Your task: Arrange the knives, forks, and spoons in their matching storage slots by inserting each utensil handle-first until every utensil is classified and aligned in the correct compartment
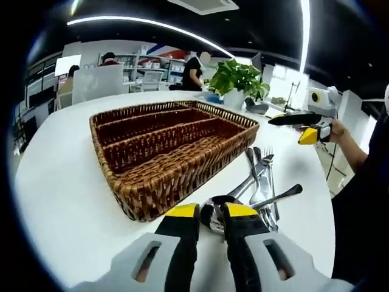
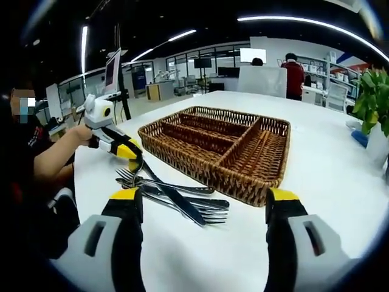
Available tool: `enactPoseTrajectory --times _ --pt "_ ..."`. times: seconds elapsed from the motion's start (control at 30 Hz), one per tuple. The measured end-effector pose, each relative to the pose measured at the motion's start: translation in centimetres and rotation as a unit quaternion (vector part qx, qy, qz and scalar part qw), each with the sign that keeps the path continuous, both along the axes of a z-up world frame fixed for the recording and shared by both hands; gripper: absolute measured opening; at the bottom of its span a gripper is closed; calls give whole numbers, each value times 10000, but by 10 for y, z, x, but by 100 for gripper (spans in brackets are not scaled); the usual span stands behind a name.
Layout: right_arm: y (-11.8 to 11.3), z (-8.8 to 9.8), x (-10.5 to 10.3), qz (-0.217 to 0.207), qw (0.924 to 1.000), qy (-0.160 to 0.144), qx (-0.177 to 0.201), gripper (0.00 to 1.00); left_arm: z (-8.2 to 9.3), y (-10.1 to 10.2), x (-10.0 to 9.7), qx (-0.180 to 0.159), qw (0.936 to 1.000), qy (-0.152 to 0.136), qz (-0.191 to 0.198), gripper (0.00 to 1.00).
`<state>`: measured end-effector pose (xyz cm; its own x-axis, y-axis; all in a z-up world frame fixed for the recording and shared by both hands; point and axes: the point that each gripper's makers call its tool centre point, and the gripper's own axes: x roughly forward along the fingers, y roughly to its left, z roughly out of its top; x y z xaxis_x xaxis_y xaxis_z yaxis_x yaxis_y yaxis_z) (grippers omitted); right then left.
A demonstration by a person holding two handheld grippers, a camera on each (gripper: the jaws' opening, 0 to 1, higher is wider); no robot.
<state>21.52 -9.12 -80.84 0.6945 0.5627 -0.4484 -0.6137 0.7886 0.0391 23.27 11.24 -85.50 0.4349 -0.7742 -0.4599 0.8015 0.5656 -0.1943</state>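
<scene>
**Spoon gripped beside wicker tray**

The left gripper point(image 1: 209, 214) was seen with its fingers clamped on the bowl of a spoon point(image 1: 214, 210) at the near end of a pile of cutlery point(image 2: 176, 193) laid on the white table point(image 1: 67, 201), just beside the wicker tray point(image 1: 164, 143). The tray's compartments were seen bare. The right gripper point(image 2: 203, 201) was held above the table with its fingers wide apart, facing the pile. A potted plant point(image 1: 238, 79) was placed beyond the tray.

Left gripper point(image 1: 208, 214) jaws hide part of a spoon point(image 1: 214, 213) at lower centre. The plant point(image 2: 374, 97) is cut off at the right edge.
</scene>
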Motion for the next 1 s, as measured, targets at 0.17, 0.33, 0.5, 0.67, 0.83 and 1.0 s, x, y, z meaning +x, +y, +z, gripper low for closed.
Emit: enactPoseTrajectory --times 0.17,0.33,0.5,0.67,0.83,1.0 --pt "0 -1 0 -5 10000 17 -14 84 0 1 -1 -53 10000 -15 -50 10" --pt "0 -1 0 5 10000 15 -39 83 4 2 -6 -153 9997 5 -163 7" --pt "1 -1 -1 17 10000 31 -76 83 11 5 -17 -139 9995 -23 -296 4" --pt "2 -1 -2 32 9999 32 -93 83 19 3 -30 -188 9990 -64 -391 1" --pt "5 -1 -3 65 9999 24 -120 83 18 4 -34 -211 9994 2 -291 1" --pt "5 1 -5 74 9999 -4 -112 83 24 4 -35 -251 9995 -40 -184 0"
